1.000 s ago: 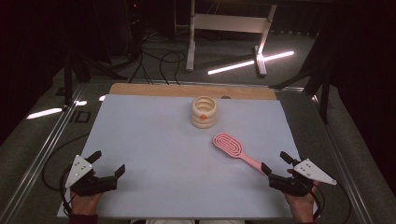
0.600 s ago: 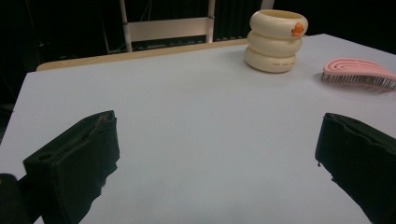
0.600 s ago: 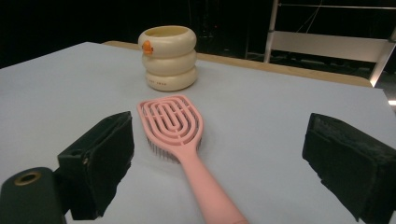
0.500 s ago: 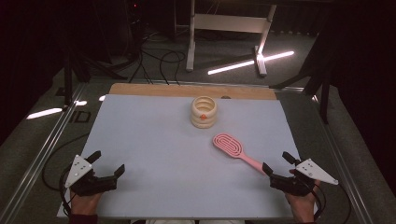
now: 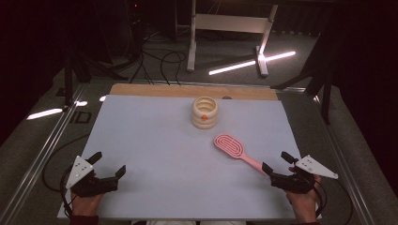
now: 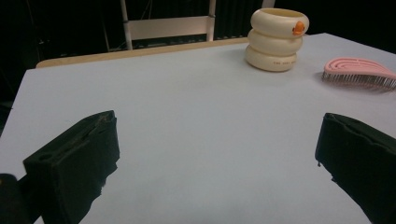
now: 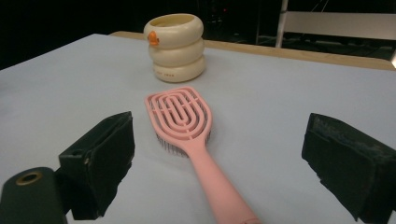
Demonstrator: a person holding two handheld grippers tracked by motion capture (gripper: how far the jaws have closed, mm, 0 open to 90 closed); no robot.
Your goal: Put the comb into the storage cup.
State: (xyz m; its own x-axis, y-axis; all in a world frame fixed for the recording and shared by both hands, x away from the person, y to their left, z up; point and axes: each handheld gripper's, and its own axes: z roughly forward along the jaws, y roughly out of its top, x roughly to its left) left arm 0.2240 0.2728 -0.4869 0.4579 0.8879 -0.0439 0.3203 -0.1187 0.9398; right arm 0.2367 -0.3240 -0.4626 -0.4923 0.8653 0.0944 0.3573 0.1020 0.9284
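A pink hairbrush (image 5: 230,145) lies bristles down on the pale blue mat (image 5: 155,140), right of centre, with its handle pointing at my right gripper (image 5: 276,161). That gripper is open. In the right gripper view the hairbrush (image 7: 180,112) has its handle running down between the jaws of the right gripper (image 7: 219,128), touching neither. A cream ribbed cup (image 5: 205,112) with an orange mark stands upright behind it, and the cup (image 7: 176,46) is beyond the brush head. My left gripper (image 5: 109,164) rests open at the near left with nothing in it. Ahead of the left gripper (image 6: 218,123) are the cup (image 6: 277,39) and the hairbrush (image 6: 357,74).
A wooden strip (image 5: 187,90) borders the mat's far edge. Metal rails (image 5: 42,154) run along the table's left side. A white stand (image 5: 225,28) and cables are on the floor beyond the table.
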